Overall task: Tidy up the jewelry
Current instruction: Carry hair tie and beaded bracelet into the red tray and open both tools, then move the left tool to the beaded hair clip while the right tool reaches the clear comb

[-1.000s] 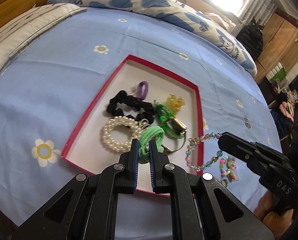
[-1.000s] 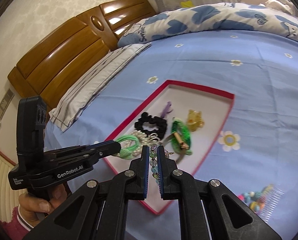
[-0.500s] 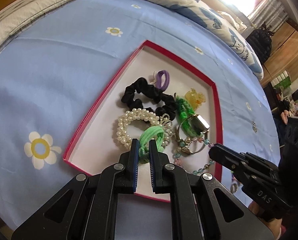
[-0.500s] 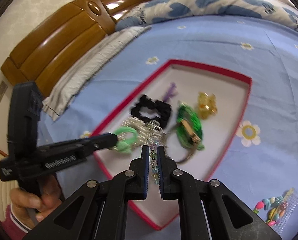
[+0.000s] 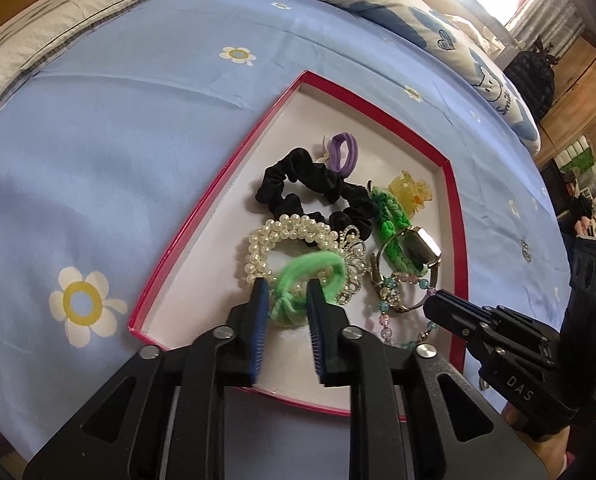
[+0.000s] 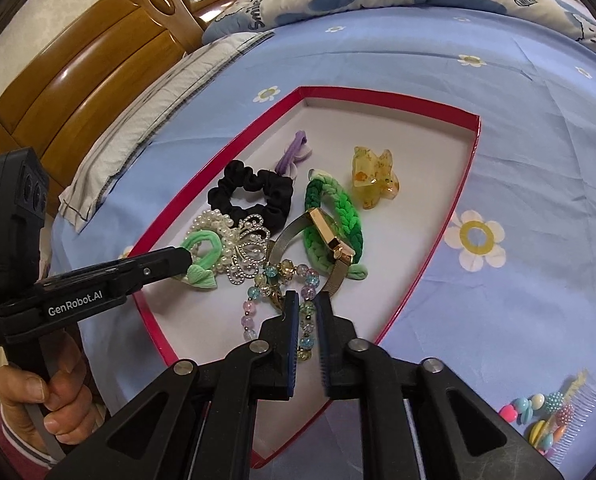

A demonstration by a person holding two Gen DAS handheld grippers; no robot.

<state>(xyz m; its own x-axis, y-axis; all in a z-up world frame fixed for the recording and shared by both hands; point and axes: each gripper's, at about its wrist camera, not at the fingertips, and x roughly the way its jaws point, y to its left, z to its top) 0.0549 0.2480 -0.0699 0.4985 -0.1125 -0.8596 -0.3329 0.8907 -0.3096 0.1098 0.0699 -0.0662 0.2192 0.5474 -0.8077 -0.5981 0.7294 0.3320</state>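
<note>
A red-rimmed white tray lies on the blue bed sheet. It holds a black scrunchie, a pearl bracelet, a braided green band with a gold watch, a yellow claw clip and a purple tie. My left gripper is open around a light green hair tie lying in the tray. My right gripper is open around a pastel bead bracelet resting on the tray floor.
A colourful beaded hair comb lies on the sheet right of the tray. A wooden headboard and pillows lie beyond the tray. A patterned quilt is at the far side.
Both grippers came down into the tray and opened. The light green hair tie and the bead bracelet were let go and now lie in the tray.
</note>
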